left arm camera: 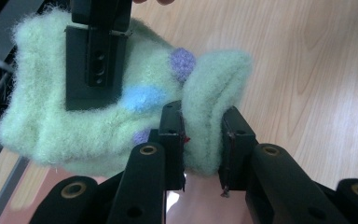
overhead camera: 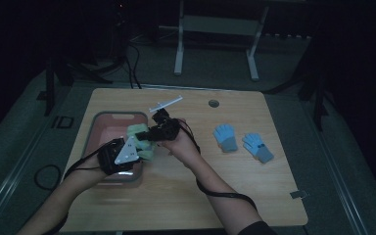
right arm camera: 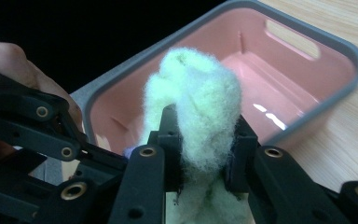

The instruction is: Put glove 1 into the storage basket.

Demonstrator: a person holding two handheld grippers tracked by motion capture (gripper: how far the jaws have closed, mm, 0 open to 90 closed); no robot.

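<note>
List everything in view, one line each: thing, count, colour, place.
fuzzy glove: one, pale green with blue and purple dots, held up between both grippers over the bin
bin: one, pink inside with a grey rim, left part of the table
knit gloves: two, blue with grey cuffs, lying side by side right of centre
table: one, light wood
round insert: one, grey, far edge of the table
white frame: one, on the floor beyond the table
left gripper: one, black, jaws clamped on a fold of the fuzzy glove
right gripper: one, black, jaws clamped on the fuzzy glove
forearms: two, coming in from the bottom edge
</note>
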